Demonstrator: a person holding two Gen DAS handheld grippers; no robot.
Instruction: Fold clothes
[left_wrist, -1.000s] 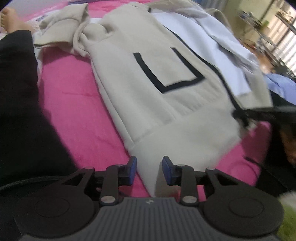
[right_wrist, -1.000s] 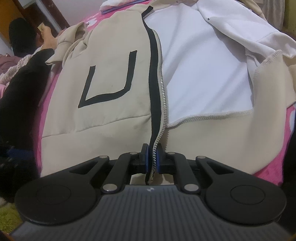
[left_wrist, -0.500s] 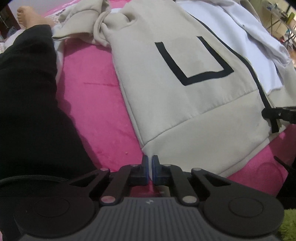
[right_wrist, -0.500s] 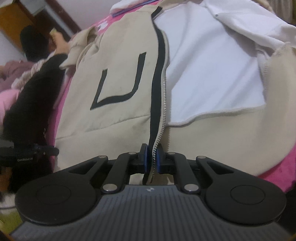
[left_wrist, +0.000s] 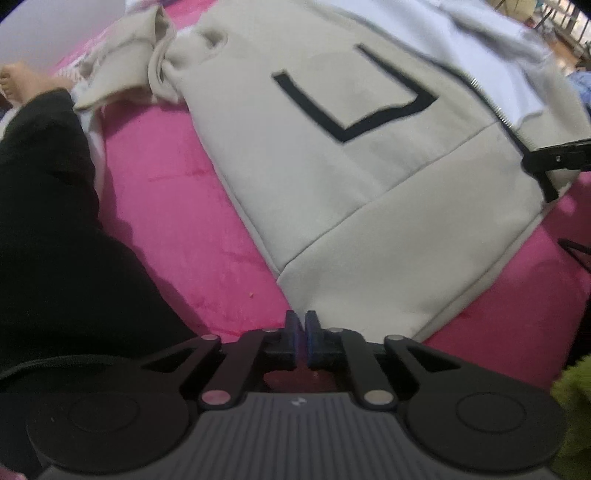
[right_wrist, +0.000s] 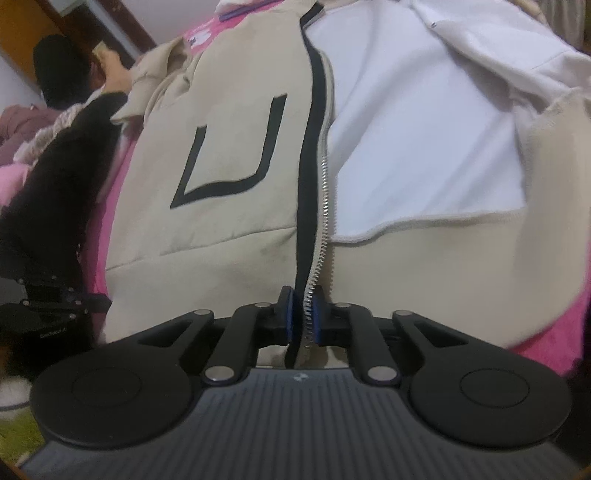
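step: take hem corners | jacket flat on pink bed | left gripper easing apart at hem corner (cloth between pads unclear) | right gripper loosening, zipper edge pinched | advice: bite deeper, lift both together

left gripper: angled steeply downward; blue pads nearly together, jaws opening slightly, a narrow gap between them, pads not visibly pressing on anything. right gripper: angled downward; jaws opening slightly, blue pads on either side of a zipper edge and still touching it.
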